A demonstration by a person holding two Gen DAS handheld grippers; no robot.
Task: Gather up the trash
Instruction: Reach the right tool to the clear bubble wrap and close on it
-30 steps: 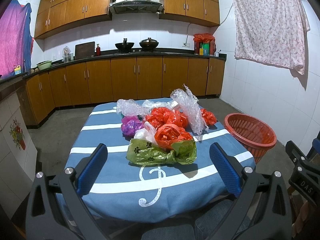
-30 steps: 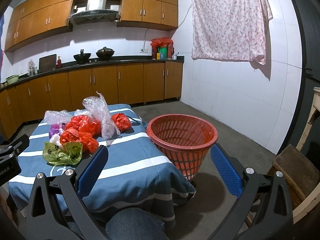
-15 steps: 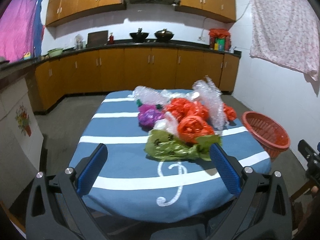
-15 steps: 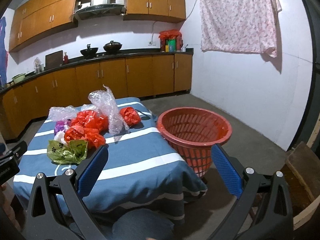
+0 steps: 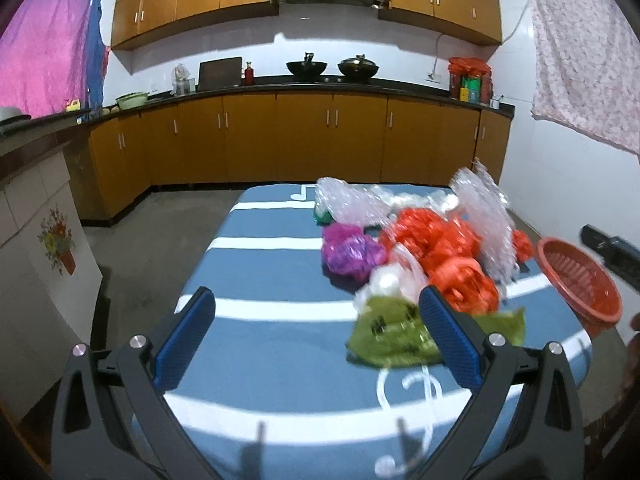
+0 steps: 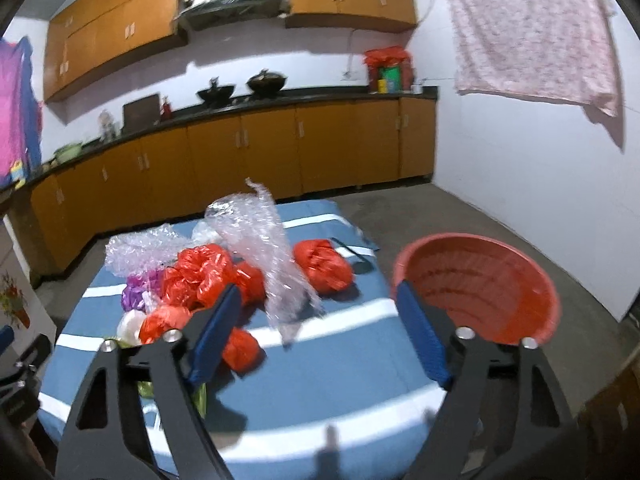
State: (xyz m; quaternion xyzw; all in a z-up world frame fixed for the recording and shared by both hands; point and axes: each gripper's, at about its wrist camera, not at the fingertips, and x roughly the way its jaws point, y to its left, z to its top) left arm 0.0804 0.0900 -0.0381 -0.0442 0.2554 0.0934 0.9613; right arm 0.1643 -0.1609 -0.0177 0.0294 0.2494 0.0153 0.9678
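A pile of crumpled plastic bags lies on a blue striped table [image 5: 260, 276]: red bags [image 5: 436, 236] [image 6: 204, 276], a purple bag [image 5: 350, 250], a green bag [image 5: 396, 334], a white bag [image 5: 390, 280] and clear bubble wrap [image 5: 484, 216] [image 6: 264, 248]. A red plastic basket [image 6: 480, 284] [image 5: 580, 284] stands on the floor to the table's right. My left gripper [image 5: 316, 328] is open and empty above the table's near left part. My right gripper [image 6: 320, 328] is open and empty over the table, between the pile and the basket.
Brown kitchen cabinets [image 5: 304, 136] with a black counter and two woks line the far wall. A floral cloth [image 6: 532, 28] hangs on the right wall. A pink and blue cloth [image 5: 48, 64] hangs at left. Grey bare floor [image 6: 460, 212] surrounds the table.
Both grippers have moved forward over the table. The left one has swung left, so the pile now sits at its right. The right one has come closer to the bags and basket.
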